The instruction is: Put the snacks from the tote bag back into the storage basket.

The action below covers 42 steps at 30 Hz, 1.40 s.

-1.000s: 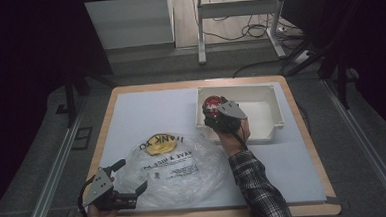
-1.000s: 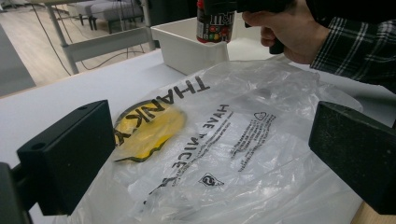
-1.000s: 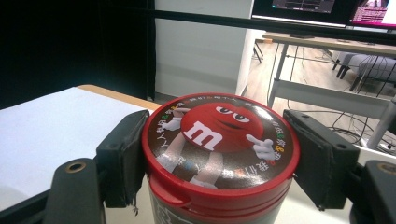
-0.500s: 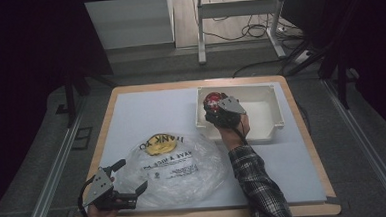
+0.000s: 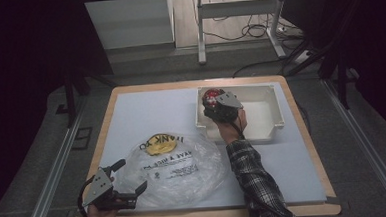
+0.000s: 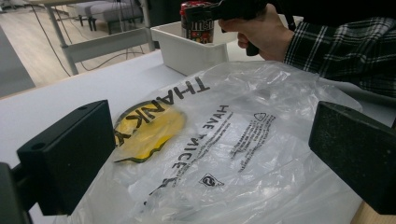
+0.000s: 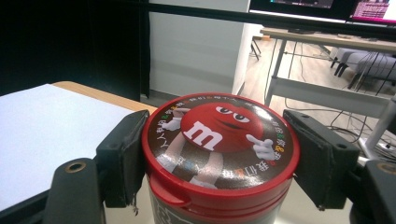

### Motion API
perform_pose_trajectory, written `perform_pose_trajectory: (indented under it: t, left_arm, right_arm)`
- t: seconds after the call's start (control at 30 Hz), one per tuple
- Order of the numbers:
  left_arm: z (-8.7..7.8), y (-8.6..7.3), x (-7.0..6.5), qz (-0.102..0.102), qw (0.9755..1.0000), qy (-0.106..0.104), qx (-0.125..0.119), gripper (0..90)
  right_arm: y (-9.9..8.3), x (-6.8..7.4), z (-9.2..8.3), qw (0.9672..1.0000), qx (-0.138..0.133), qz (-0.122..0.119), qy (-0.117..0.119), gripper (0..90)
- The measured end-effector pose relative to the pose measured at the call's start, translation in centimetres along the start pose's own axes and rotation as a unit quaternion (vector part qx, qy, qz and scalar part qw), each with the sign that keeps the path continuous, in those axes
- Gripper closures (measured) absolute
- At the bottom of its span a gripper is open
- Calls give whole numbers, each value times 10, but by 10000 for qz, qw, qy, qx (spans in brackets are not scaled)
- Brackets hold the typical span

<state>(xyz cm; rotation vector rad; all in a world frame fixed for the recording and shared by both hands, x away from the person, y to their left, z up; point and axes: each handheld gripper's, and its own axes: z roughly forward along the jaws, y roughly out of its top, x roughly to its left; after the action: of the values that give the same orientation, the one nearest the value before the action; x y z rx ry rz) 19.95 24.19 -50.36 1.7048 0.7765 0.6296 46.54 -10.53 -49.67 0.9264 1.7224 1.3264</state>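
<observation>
A candy jar (image 7: 219,135) with a red lid showing a red cartoon character stands upright between my right gripper's (image 7: 223,161) pads. That right gripper (image 5: 211,101) is shut on it. The jar (image 5: 209,94) is at the far left corner of a white bin (image 5: 242,138), its lid above the rim. Whether it rests on the bin floor is hidden. A clear plastic bag (image 5: 179,164) printed with a yellow face and black lettering lies flat at the front of the table. My left gripper (image 5: 133,175) is at the bag's left edge, open, its jaws either side of the bag (image 6: 224,140) without pressing it.
The white tabletop (image 5: 146,116) has a wooden border. The bin (image 6: 187,49) has raised walls. A dark floor and metal rails surround the table, and a table frame (image 5: 236,16) with cables stands beyond it.
My right gripper has carried the jar a little farther away, toward the bin's far left corner. The left gripper and the bag have stayed put.
</observation>
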Motion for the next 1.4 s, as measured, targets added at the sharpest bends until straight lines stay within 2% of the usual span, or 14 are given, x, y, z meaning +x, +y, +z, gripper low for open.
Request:
perform_pose_trajectory:
  t: [0.53,0.8,1.17,1.4]
  left_arm:
    - [0,0,1,-15,10000,1,-12,4]
    - [0,0,1,-12,10000,-5,-7,4]
    - [-1,0,1,-19,10000,-7,-19,4]
    - [-1,0,1,-15,10000,-7,-19,4]
  right_arm:
    - [-6,1,25,9998,152,8,106,264]
    - [-6,1,35,9995,235,-115,171,263]
    - [-9,-4,42,9990,404,-64,155,263]
    - [-11,-4,45,9982,538,-90,252,263]
